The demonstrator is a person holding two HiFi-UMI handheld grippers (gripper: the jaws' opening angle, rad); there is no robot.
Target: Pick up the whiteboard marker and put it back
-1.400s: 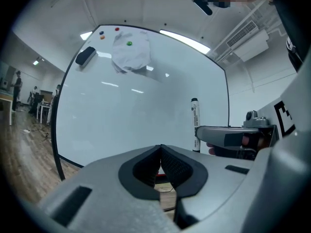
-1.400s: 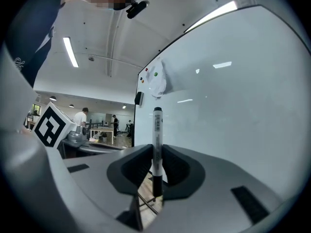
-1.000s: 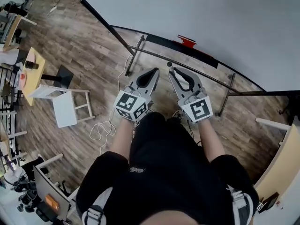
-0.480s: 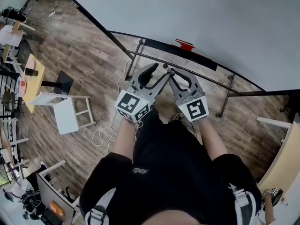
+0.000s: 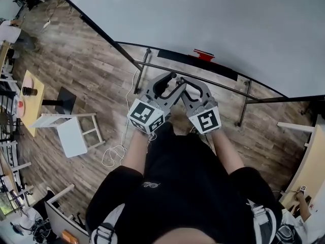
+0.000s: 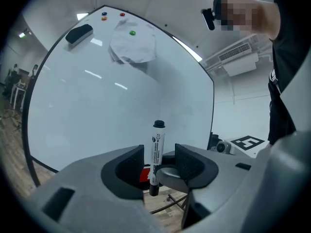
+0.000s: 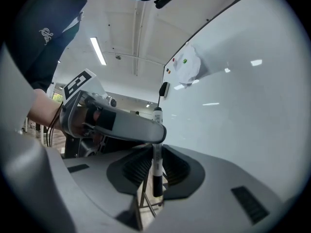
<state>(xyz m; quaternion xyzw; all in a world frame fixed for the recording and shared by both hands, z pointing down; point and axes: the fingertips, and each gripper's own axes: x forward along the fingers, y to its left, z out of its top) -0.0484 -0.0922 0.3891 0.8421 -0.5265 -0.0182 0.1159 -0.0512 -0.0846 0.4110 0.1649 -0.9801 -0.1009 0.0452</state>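
A black-and-white whiteboard marker [image 7: 157, 171] stands upright in my right gripper [image 7: 156, 165], whose jaws are shut on its barrel. My left gripper [image 6: 159, 160] is open and its jaws stand on both sides of the same marker [image 6: 156, 147] without pressing it. One left finger [image 7: 121, 126] crosses in front of the right gripper view. In the head view the two grippers meet tip to tip, left gripper [image 5: 169, 84] and right gripper [image 5: 183, 84], with the marker's cap [image 5: 173, 76] between them, just in front of the whiteboard [image 5: 213, 19].
The whiteboard [image 6: 97, 96] carries a black eraser [image 6: 78, 33], a white sheet [image 6: 132, 45] under a green magnet, and two magnets at the top. Its tray holds a red object [image 5: 203, 53]. Metal stand legs [image 5: 143, 67], a white stool [image 5: 71, 128] and a floor cable lie around.
The left jaws went from shut to wide open. Both grippers moved toward each other, and the marker in the right gripper now stands between the left jaws.
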